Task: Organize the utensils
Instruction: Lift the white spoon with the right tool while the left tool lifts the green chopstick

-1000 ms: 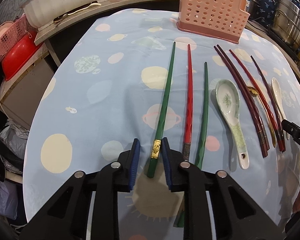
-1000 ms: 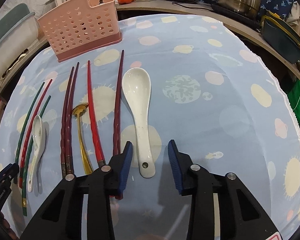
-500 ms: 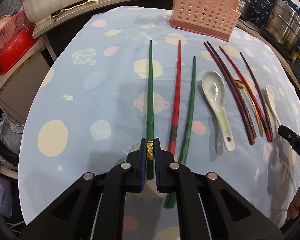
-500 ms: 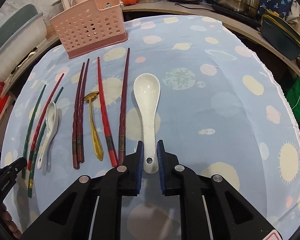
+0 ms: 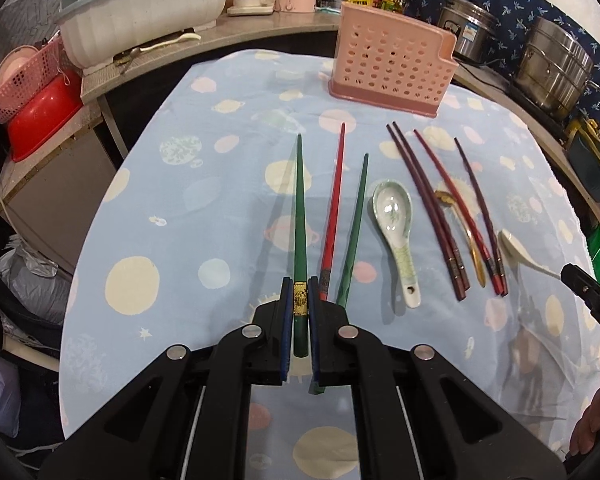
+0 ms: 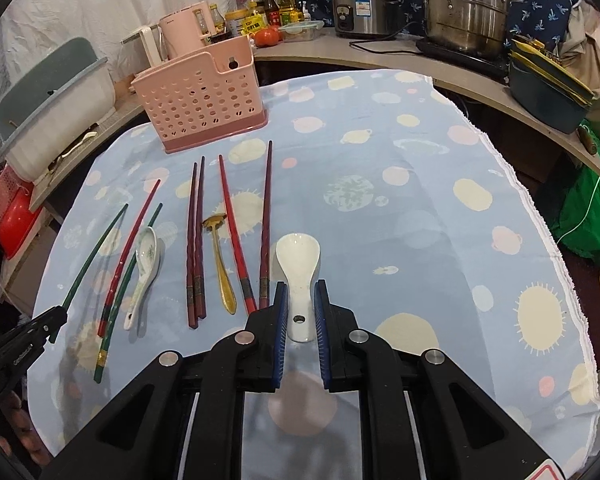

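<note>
1. Left gripper point(image 5: 299, 285): its jaws are clamped on the gold-banded butt end of a green chopstick point(image 5: 300, 216). The shaft runs forward from the pads, and its shadow falls clear of it on the blue patterned tablecloth point(image 5: 172, 208), so it appears lifted off the cloth.
2. Right gripper point(image 6: 300, 292): its jaws have just been closing and now grip the handle of a white ceramic spoon point(image 6: 298, 258). The bowl points away from the camera and appears raised above the cloth.
3. On the cloth just right of the held chopstick lie a red chopstick point(image 5: 334, 204) and a second green chopstick point(image 5: 356, 220), then a green-patterned spoon point(image 5: 394, 216), bowl up.
4. Further right lie a dark maroon pair point(image 5: 424, 208) side by side, a gold spoon point(image 5: 470, 240), another red chopstick point(image 5: 452, 200) and a single dark maroon chopstick point(image 5: 478, 204).
5. The pink perforated utensil holder point(image 5: 392, 60) stands upright at the far edge of the cloth, well apart from both grippers.
6. A steel pot point(image 6: 466, 4) and a rice cooker point(image 6: 364, 6) stand on the counter behind.
</note>
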`<state>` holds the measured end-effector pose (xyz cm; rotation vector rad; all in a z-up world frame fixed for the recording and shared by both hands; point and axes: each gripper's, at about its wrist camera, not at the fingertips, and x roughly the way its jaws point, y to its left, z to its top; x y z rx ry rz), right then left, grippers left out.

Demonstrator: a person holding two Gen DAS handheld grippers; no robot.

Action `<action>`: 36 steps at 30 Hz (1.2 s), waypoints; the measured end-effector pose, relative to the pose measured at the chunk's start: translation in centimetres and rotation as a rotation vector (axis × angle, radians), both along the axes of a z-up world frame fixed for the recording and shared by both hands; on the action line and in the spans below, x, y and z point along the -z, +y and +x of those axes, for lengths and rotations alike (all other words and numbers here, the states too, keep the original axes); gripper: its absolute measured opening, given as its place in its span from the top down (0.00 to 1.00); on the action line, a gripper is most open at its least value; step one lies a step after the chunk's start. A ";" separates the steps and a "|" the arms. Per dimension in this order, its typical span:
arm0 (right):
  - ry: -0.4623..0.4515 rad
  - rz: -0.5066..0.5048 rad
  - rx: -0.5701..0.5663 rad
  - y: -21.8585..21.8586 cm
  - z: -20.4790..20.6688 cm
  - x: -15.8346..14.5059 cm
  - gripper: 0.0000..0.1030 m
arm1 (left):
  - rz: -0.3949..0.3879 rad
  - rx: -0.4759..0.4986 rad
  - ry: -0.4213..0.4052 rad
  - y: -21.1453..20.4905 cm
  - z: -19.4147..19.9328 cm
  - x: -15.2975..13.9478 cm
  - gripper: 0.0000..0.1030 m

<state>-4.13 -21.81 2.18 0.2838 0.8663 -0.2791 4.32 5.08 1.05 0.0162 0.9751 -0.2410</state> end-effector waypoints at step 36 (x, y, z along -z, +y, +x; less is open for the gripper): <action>0.126 0.027 -0.057 1.5 -1.2 4.9 0.88 | 0.004 -0.024 0.122 0.9 0.0 5.0 0.66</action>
